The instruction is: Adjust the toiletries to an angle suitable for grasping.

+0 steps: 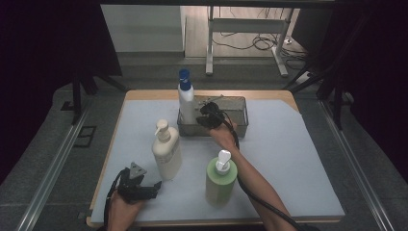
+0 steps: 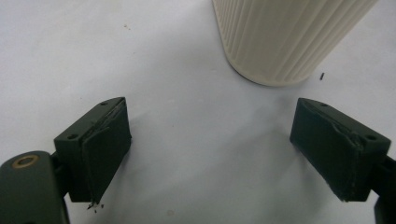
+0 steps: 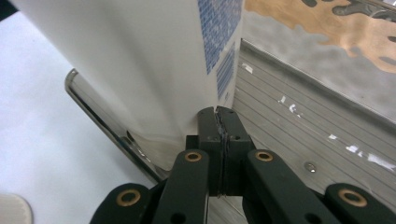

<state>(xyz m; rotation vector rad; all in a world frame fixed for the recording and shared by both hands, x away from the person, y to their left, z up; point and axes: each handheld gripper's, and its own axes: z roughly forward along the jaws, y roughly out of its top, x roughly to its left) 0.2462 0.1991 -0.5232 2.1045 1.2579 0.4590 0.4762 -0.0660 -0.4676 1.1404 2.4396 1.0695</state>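
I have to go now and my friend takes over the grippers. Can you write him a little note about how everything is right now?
Left gripper: open, holds nothing, on the mat just short of the cream pump bottle.
Right gripper: shut, nothing between its jaws, down in the metal tray beside the white bottle with the blue cap.
Done: the white bottle stands in the tray's left end.
Left, probably: the cream bottle and the green pump bottle stand on the mat, outside the tray.
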